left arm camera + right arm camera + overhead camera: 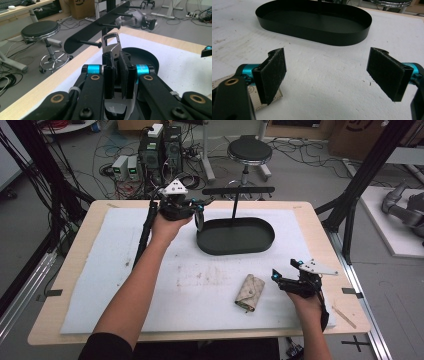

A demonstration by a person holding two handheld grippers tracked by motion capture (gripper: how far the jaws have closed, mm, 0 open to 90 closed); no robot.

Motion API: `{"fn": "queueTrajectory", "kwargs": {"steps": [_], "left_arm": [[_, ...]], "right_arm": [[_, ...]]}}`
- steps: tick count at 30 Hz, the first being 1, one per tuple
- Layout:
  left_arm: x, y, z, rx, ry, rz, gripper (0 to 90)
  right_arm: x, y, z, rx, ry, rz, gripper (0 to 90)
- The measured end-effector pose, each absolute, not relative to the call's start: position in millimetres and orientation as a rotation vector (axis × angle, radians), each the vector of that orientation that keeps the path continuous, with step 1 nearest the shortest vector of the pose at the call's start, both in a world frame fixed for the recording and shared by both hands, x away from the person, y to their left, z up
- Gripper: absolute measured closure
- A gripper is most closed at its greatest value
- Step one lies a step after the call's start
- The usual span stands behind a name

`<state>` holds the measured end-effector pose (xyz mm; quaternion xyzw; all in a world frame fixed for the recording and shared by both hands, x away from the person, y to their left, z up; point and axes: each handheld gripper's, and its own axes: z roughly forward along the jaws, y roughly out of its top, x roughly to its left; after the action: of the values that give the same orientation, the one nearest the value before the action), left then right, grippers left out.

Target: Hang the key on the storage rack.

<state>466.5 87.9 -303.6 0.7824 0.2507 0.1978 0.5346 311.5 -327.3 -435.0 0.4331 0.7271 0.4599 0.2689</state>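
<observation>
My left gripper (197,211) is up at the far side of the table, beside the black stand's peg bar (238,191). It is shut on a black key fob with a silver clasp (111,43); the clasp sticks up past the fingertips, close to the tip of one peg (90,43). The fob (199,221) hangs over the left end of the stand's black oval tray (235,249). My right gripper (286,269) rests low at the near right and is open, with nothing between its pads (273,72). A beige patterned key pouch (249,292) lies just to its left on the mat (275,96).
A white foam mat (120,270) covers most of the wooden table. The oval tray (317,35) lies ahead of the right gripper. Beyond the far edge are a black stool (249,151), computer boxes (160,150) and floor cables. Black frame struts (360,180) stand at both sides.
</observation>
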Motion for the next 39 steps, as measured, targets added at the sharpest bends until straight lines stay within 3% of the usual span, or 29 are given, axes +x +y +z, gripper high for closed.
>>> {"fn": "queueTrajectory", "kwargs": {"steps": [10,23,39], "left_arm": [[474,71,-313,1.933,0.622,0.542,82.7],[470,79,-302,1.862,0.62,0.541,82.7],[480,75,-315,1.908,0.661,0.548,82.5]], "right_arm": [[311,-330,-436,1.177,1.961,1.241,16.4],[309,-331,-436,1.178,1.954,1.244,16.4],[310,-332,-437,1.187,1.954,1.237,16.4]]}}
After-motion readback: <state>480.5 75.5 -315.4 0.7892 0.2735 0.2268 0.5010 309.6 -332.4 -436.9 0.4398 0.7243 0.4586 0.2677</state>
